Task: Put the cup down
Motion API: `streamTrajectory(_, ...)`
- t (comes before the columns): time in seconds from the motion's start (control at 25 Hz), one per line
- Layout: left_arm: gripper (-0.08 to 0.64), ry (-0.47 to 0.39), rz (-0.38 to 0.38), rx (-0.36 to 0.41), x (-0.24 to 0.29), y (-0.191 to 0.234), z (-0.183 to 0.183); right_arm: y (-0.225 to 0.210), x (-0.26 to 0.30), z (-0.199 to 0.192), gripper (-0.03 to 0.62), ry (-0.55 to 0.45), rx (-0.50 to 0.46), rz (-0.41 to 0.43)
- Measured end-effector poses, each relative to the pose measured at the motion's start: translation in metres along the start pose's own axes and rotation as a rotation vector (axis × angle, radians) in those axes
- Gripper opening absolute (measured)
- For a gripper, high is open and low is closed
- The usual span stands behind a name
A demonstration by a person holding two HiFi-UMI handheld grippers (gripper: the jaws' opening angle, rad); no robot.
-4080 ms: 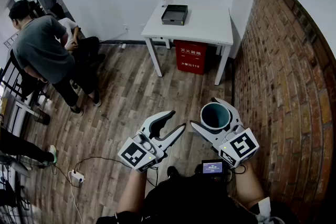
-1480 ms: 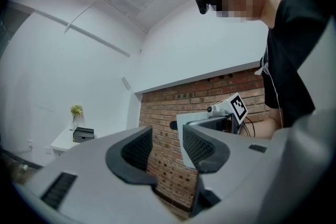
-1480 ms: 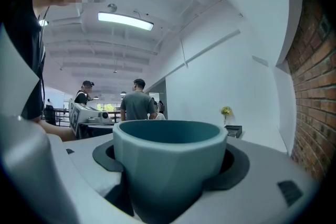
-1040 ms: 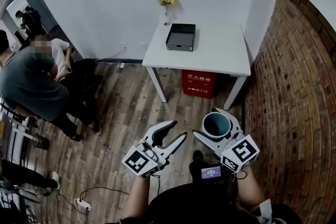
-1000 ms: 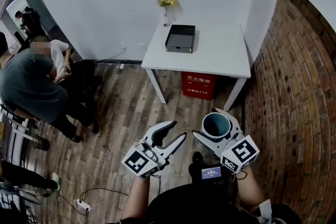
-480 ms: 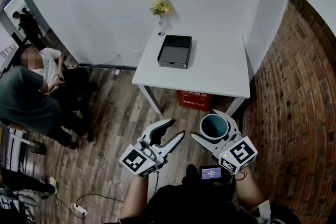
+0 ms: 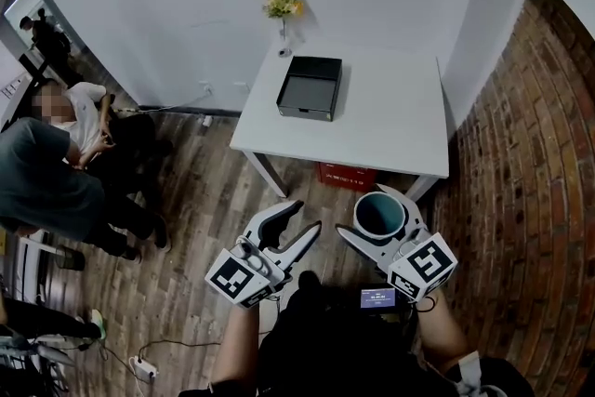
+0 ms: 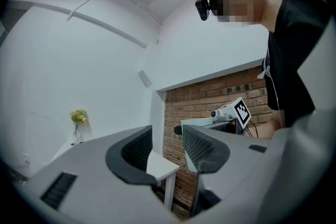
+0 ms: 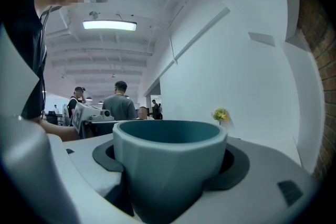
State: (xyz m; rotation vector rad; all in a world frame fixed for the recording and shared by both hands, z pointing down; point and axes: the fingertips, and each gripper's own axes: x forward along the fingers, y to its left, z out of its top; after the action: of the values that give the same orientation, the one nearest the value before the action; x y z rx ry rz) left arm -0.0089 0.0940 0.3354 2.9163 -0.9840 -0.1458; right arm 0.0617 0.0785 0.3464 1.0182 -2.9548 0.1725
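**A:** What differs from a few seconds back?

**B:** The white table (image 7: 390, 121) has drawn much nearer. Earlier it sat far off at 12 o'clock. Now its near edge lies just beyond both grippers in the head view, and the top covers most of the red box (image 7: 346, 175) beneath it. Both grips match the earlier pictures.

**A:** Start close in. The right gripper?

**B:** The right gripper (image 7: 369, 212) is at 1 o'clock from the person. Its jaws stand wide and pinch the teal cup (image 7: 379, 215) from both sides. The right gripper view shows the dark pads hugging the cup's wall.

**A:** And the left?

**B:** The left gripper (image 7: 306, 216) is at 11 o'clock, about level with the right one. Its jaws are spread, and only the table's corner shows far off through the gap.

**A:** Which way does the cup point?

**B:** It is upright, mouth up and long axis vertical, so the head view looks straight down into it. It hangs in the air above the wooden floor (image 7: 204, 200), just short of the table's near edge. Whether it has a handle I cannot tell.

**A:** Farther out?

**B:** A black tray (image 7: 310, 88) sits on the table at 12 o'clock. Beyond it, against the white wall, stands a small vase of yellow flowers (image 7: 283, 5). A brick wall (image 7: 530, 163) runs along at 3 o'clock, and people (image 7: 46, 172) are at 9 to 10 o'clock.
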Motion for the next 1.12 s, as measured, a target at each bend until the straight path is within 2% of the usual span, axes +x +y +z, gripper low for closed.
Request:
streamTrajectory(0.4, 0.187, 0.003, -0.027, -0.002, 0.028, 0.066, -0.012, -0.046, 0.053, -0.004, 0.407, 0.002, -0.004, -0.034)
streamTrajectory(0.56, 0.186, 0.019, -0.06, 0.013, 0.044, 0.106, -0.014, -0.073, 0.083, 0.001, 0.405, 0.0, -0.011, -0.07)
streamTrajectory(0.8, 0.186, 0.0, -0.09, -0.01, 0.069, 0.172, -0.007, -0.111, 0.139, 0.009, 0.405, 0.018, -0.011, -0.108)
streamTrajectory(0.96, 0.186, 0.05, -0.105, -0.014, 0.075, 0.218, -0.007, -0.13, 0.176, 0.021, 0.405, 0.03, -0.013, -0.134)
streamTrajectory(1.12, 0.187, 0.037, -0.119, -0.021, 0.082, 0.253, -0.003, -0.146, 0.21, 0.028, 0.406, 0.03, -0.013, -0.154)
